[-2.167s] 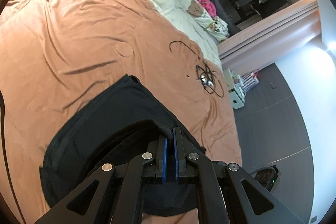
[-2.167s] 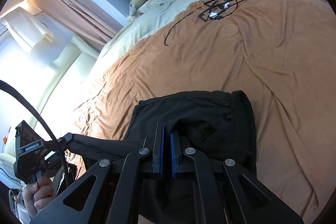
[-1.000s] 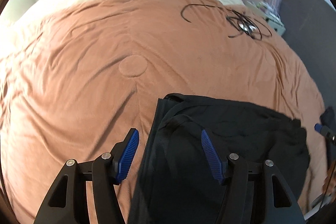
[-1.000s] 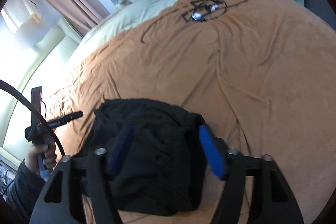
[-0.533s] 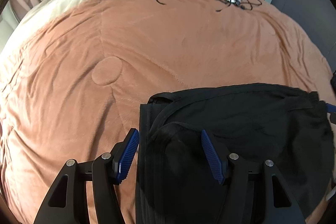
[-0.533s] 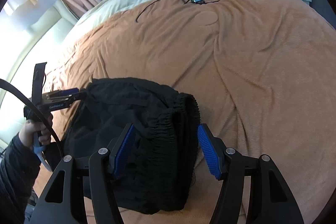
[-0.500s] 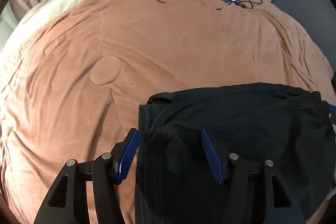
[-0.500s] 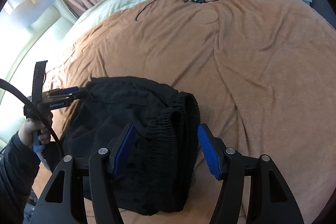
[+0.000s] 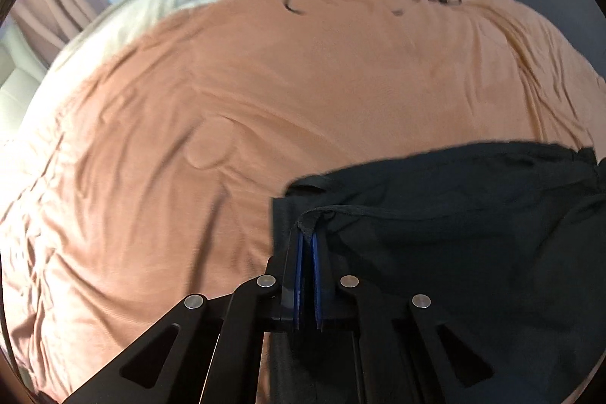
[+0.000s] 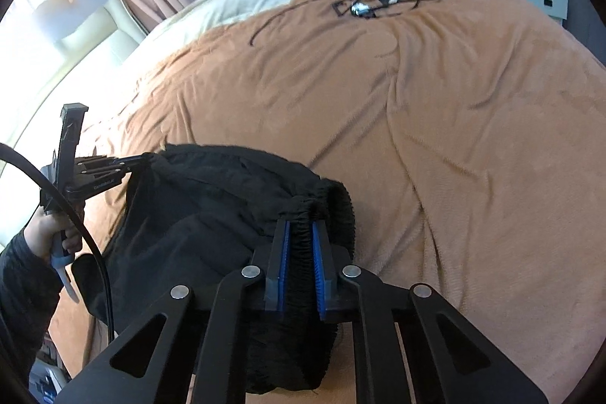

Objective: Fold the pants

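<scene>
Black pants (image 10: pixel 212 214) lie crosswise on the blanket (image 10: pixel 454 139), long axis running gripper to gripper. Left gripper (image 9: pixel 307 241) pinches the hem corner; right gripper (image 10: pixel 301 233) is closing on the bunched waistband.

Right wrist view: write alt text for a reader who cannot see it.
The right gripper, jaws closing, pinches the gathered waistband of black pants lying on a brown blanket. At far left, a hand holds the left gripper at the pants' other end. Tangled cables lie farther up the bed.
</scene>
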A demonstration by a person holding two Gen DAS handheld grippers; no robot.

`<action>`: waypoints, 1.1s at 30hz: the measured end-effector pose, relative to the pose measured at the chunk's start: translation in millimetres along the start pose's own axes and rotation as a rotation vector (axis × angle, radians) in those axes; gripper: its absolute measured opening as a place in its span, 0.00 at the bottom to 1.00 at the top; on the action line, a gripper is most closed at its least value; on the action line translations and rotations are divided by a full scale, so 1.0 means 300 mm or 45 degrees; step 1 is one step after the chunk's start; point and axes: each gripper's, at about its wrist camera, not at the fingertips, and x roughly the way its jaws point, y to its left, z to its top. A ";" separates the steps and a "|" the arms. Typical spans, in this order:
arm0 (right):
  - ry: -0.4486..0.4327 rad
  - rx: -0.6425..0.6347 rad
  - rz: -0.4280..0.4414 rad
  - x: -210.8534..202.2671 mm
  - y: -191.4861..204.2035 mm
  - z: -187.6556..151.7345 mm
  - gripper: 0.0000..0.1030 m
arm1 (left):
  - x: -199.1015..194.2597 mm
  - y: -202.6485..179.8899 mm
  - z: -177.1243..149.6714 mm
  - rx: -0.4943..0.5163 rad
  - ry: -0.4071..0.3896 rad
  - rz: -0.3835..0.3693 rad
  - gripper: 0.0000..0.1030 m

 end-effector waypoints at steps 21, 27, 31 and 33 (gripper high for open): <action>-0.069 0.065 -0.093 0.128 0.001 0.007 0.08 | 0.176 0.037 0.109 -0.092 0.059 0.086 0.03; -0.045 0.125 -0.039 0.104 -0.015 0.011 0.29 | 0.210 0.037 0.108 -0.115 0.106 0.098 0.10; -0.093 0.182 0.015 0.033 -0.057 -0.007 0.61 | 0.156 0.077 0.108 -0.184 0.091 0.062 0.48; -0.072 0.207 0.032 0.013 -0.079 -0.027 0.61 | 0.108 0.094 0.094 -0.212 0.060 0.041 0.63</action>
